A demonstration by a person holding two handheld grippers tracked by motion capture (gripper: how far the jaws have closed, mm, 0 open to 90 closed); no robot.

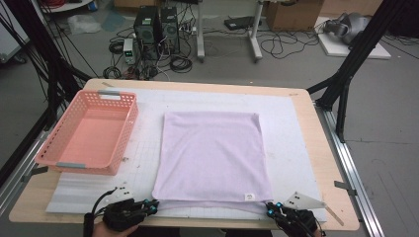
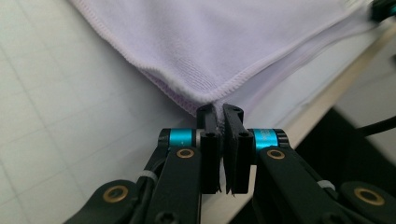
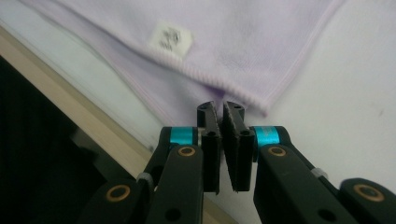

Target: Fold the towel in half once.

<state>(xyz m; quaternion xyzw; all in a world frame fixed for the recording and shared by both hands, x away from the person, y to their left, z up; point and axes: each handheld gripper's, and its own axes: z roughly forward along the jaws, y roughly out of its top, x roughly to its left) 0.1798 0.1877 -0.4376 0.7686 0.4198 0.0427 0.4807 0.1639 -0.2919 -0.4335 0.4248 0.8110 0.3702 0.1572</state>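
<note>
Lilac towel (image 1: 212, 155) lies folded on the desk (image 1: 316, 148) beside the pink basket (image 1: 89, 131), its near corners pinched thinly by the closed left gripper (image 1: 154, 206) and right gripper (image 1: 270, 208), so a lift could drop a layer.

Lilac towel (image 1: 212, 153) — soft matt cloth
</note>
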